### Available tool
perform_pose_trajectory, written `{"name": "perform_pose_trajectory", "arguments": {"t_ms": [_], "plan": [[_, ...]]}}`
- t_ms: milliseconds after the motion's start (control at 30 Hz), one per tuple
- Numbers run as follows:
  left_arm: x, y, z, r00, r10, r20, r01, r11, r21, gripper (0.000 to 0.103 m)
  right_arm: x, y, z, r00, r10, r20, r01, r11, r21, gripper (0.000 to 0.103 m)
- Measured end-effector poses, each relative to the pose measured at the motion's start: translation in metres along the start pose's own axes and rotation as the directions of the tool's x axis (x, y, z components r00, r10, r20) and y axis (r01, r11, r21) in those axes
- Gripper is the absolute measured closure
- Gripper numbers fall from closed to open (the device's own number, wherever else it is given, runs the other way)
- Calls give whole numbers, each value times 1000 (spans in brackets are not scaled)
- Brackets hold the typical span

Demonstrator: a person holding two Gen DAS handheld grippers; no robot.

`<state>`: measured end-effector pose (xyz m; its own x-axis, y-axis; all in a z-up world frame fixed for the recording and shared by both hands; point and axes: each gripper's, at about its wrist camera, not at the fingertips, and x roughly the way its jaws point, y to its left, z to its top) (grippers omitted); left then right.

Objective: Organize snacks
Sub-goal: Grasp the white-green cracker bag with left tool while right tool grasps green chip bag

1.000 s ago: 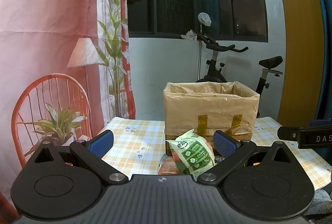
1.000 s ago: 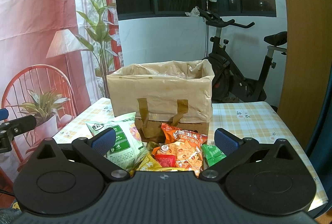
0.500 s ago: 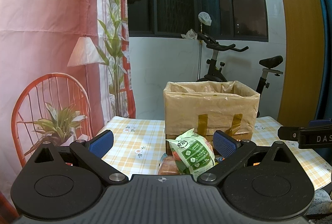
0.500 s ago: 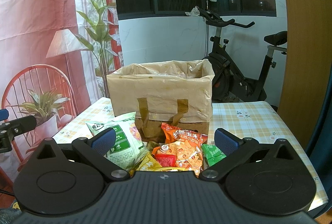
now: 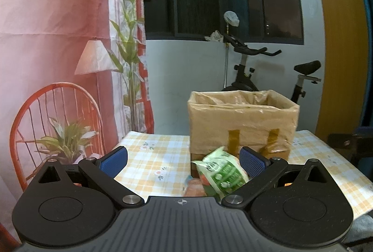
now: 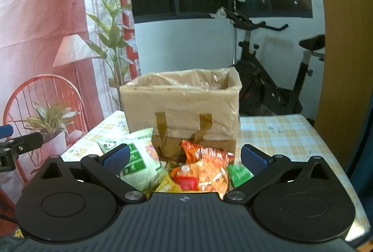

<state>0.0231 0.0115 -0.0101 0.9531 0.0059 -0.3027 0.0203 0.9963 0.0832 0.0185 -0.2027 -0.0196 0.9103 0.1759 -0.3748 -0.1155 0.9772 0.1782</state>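
Observation:
A cardboard box [image 5: 242, 123] lined with plastic stands on the checked table; it also shows in the right wrist view [image 6: 184, 107]. Snack packs lie piled in front of it: a green-and-white bag [image 5: 221, 172], also in the right wrist view [image 6: 137, 158], an orange bag [image 6: 205, 168], a small green pack [image 6: 240, 173] and a yellow pack [image 6: 166, 185]. My left gripper [image 5: 184, 159] is open and empty, above the table left of the pile. My right gripper [image 6: 184, 158] is open and empty, just short of the pile.
The checked tablecloth [image 5: 151, 158] covers the table, whose right edge shows in the right wrist view [image 6: 338, 158]. An exercise bike [image 6: 268, 79] stands behind the table. A printed backdrop with a chair [image 5: 58, 116] hangs at the left. The other gripper shows at the right edge [image 5: 349, 142].
Both views shifted slightly and show motion blur: both grippers have begun to move, the snacks and box sitting a little lower in frame. Both grippers stay open.

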Motion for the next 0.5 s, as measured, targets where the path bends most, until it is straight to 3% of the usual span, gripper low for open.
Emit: {"name": "perform_pose_trajectory", "arguments": {"t_ms": [200,367,500], "plan": [[41,14,-1,998,-24,-53,20,997,-77,0,16,-20,3,997,-9,75,13,998,-59,0],[74,12,-14,991,-87,-101,71,986,-150,0,43,-42,-3,999,-36,13,37,998,-55,0],[100,-6,-27,975,-156,-157,135,982,-134,0,61,-59,-10,999,-37,-34,36,999,-26,0]]}}
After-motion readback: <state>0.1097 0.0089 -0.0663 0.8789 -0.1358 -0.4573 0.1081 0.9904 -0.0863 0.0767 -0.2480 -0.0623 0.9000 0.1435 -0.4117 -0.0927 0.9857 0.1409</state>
